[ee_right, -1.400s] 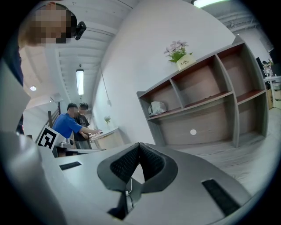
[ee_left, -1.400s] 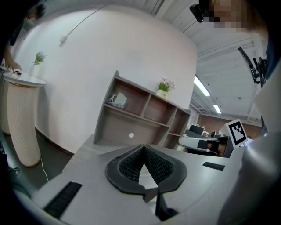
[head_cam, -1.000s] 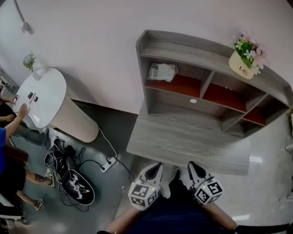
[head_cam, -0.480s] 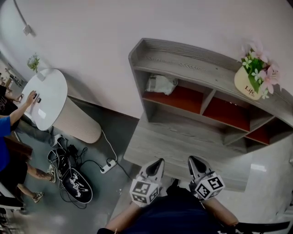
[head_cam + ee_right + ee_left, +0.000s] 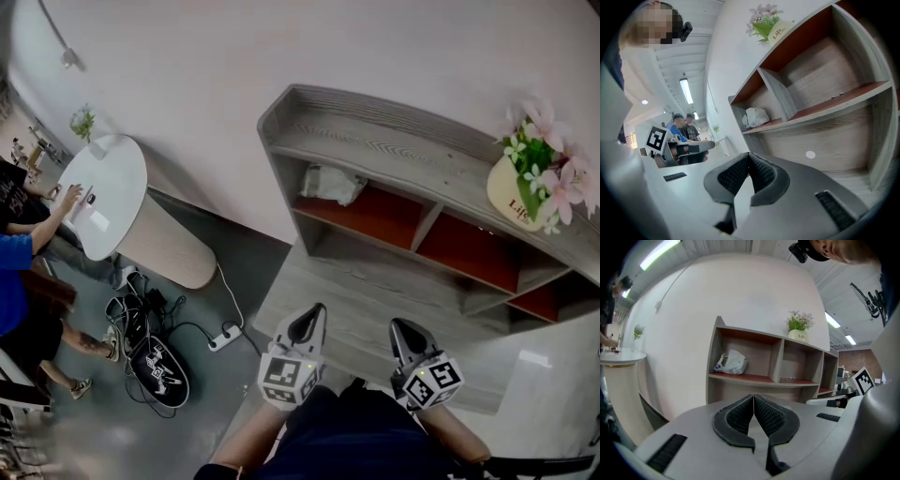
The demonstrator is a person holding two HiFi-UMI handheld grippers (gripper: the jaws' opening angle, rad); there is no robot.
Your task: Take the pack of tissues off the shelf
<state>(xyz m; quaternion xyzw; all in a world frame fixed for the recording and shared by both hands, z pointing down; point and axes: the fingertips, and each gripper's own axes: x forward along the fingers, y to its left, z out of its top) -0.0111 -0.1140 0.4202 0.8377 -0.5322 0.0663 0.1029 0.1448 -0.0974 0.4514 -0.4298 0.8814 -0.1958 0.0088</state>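
A grey wooden shelf unit [image 5: 375,141] stands against a pale wall. A round white table [image 5: 108,192] is off to its left, and a flower pot [image 5: 525,192] sits at the right end of its top board. The pack of tissues [image 5: 330,184], a crumpled white bundle, lies in the upper left compartment at the left end of the red board, and it's untouched! Both tongs are down low, over the front edge of the unit's lower ledge. The left gripper [image 5: 313,317] has its jaws pressed together with nothing between them. The right gripper [image 5: 403,330] is the same, pads meeting and empty. So nothing's done yet, by my reading: the reach, the grip and the lift-off all remain. Against a second ago, the shelf looms nearer in the head view and both grippers have pushed forward onto the ledge. The pack hasn't budged.
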